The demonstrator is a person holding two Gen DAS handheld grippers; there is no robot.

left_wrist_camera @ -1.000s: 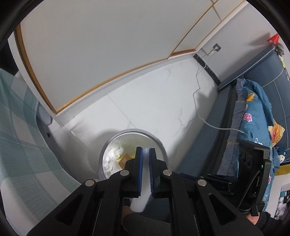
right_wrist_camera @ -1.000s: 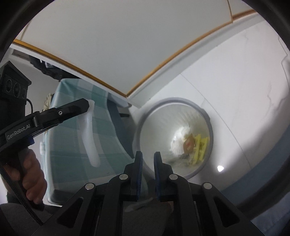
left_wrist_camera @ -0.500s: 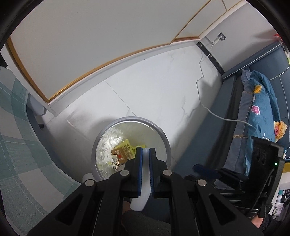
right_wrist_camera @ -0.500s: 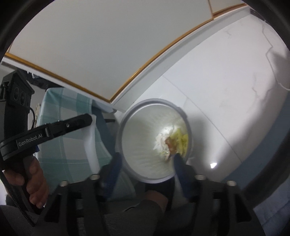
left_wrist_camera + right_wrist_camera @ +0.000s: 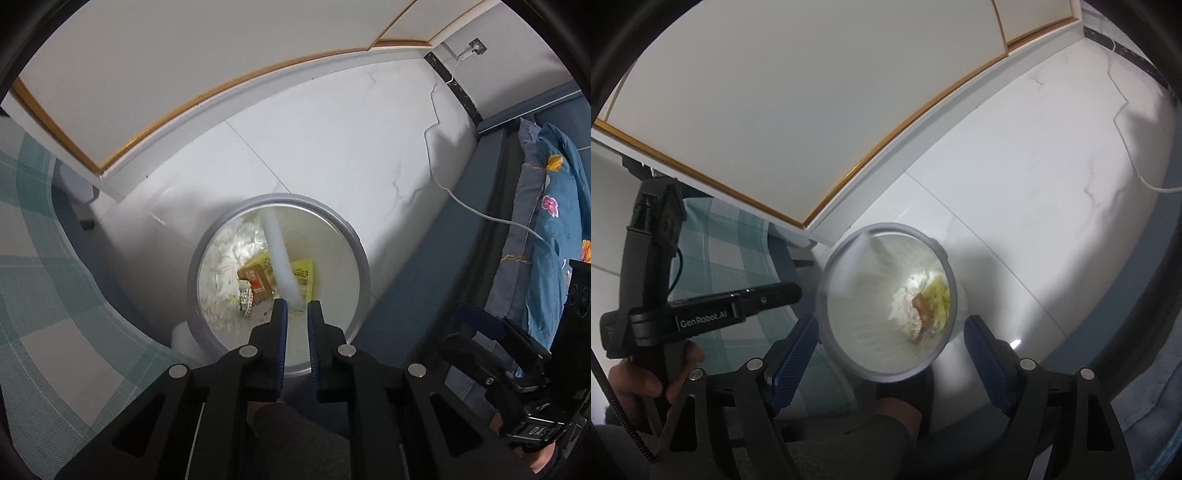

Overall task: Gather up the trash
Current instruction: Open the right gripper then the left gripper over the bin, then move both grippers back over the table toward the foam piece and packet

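White panelled wall with wood trim, filling the upper part of both views. White marbled floor, spreading across the middle. Teal checked cloth, lying along the left edge. Blue floral quilt, bunching at the right edge of the left wrist view. Round grey-rimmed bin, standing on the floor at lower centre, lined in white. Right claw, spreading its blue pads wider with nothing between them, the bin showing through the gap. Left claw, hanging over the bin with its pads pressed almost together; a hand is gripping its handle at lower left of the right wrist view. White cable, trailing over the floor at right. Blurred white strip, reaching from the left claw's tips across the bin mouth; whether the pads are pinching it cannot be told. Crumpled white tissue, yellow wrapper and brown packet, lying at the bin's bottom.
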